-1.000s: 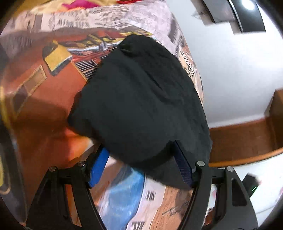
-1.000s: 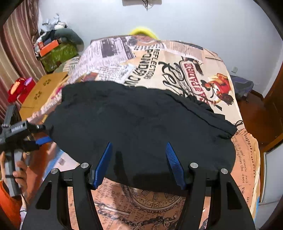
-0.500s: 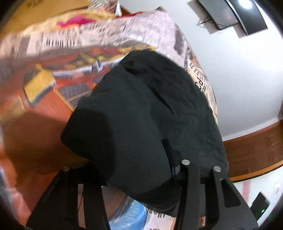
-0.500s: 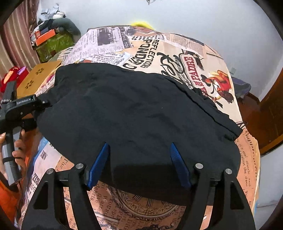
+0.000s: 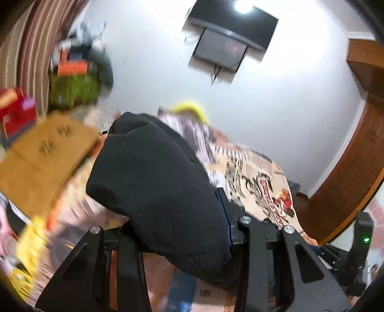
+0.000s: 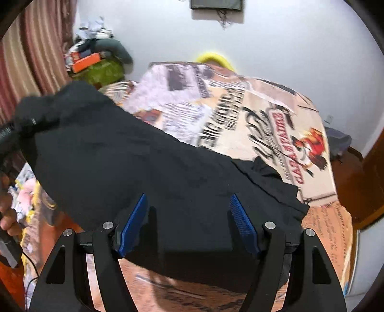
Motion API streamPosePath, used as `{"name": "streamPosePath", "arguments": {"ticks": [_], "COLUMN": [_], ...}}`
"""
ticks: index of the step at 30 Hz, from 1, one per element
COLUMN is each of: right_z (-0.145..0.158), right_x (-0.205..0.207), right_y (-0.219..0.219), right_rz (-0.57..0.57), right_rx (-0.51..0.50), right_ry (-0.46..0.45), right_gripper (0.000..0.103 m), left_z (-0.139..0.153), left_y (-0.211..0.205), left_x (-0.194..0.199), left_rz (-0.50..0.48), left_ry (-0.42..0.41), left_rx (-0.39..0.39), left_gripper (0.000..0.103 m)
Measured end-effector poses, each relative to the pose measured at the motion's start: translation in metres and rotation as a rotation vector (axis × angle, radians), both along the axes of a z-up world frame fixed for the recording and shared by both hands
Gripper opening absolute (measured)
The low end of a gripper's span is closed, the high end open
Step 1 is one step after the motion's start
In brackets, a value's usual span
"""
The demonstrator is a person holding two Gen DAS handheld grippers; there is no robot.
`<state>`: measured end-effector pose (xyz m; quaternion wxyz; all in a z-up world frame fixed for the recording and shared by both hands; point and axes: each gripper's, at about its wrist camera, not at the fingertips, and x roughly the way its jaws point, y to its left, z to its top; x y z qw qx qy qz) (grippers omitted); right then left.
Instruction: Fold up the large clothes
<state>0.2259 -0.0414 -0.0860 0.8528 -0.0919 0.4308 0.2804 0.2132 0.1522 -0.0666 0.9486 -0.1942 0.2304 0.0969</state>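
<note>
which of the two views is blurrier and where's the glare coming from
Left wrist view is blurrier: the cardboard box and bedspread smear with motion, while the black garment stays fairly crisp. Glare there comes from a ceiling light. Right wrist view shows milder smear on the bedspread print, no glare.

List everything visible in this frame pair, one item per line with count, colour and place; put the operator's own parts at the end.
garment: 1, black, lifted at its left end, right end lying on the bed
bedspread: 1, cream with newspaper and poster print, covering the bed
cushion: 1, yellow, at the far end of the bed by the wall
cardboard box: 1, brown, left of the bed
clutter pile: 1, green, orange and grey items, far left by the striped curtain
wall screen: 1, dark, on the white wall
left gripper: 1, black, blue pads; fabric drapes over it, grip state unclear
right gripper: 1, black, blue pads, jaws apart over the garment's near edge
hand: 1, at the left edge of the right wrist view
</note>
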Motion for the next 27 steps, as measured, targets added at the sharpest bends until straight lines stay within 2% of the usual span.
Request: {"name": "streamPosePath", "arguments": {"ticks": [3, 6, 8, 9, 13, 16, 21, 27], "right_z": [-0.010, -0.032, -0.055, -0.062, -0.062, -0.046, -0.019, -0.012], "right_x": [-0.007, -0.006, -0.002, -0.001, -0.010, -0.015, -0.019, -0.021], "right_y": [0.023, 0.037, 0.044, 0.046, 0.044, 0.018, -0.047, -0.133], "right_rz": [0.057, 0.074, 0.087, 0.095, 0.137, 0.112, -0.039, -0.222], "right_rx": [0.036, 0.055, 0.060, 0.044, 0.005, 0.043, 0.046, 0.061], "right_ry": [0.044, 0.127, 0.225, 0.247, 0.237, 0.218, 0.115, 0.100], "right_gripper": [0.068, 0.068, 0.068, 0.068, 0.068, 0.068, 0.068, 0.068], "left_z": [0.019, 0.022, 0.015, 0.010, 0.006, 0.012, 0.014, -0.011], "left_y": [-0.007, -0.020, -0.026, -0.029, -0.048, -0.068, -0.123, -0.204], "left_x": [-0.015, -0.018, -0.007, -0.004, 0.001, 0.002, 0.020, 0.043], "left_rz": [-0.008, -0.037, -0.079, -0.094, -0.118, -0.159, -0.247, -0.419], "left_ry": [-0.026, -0.011, 0.021, 0.038, 0.067, 0.069, 0.086, 0.154], "left_rx": [0.072, 0.131, 0.106, 0.091, 0.106, 0.120, 0.179, 0.255], "left_gripper": [0.038, 0.036, 0.035, 0.035, 0.035, 0.035, 0.035, 0.037]}}
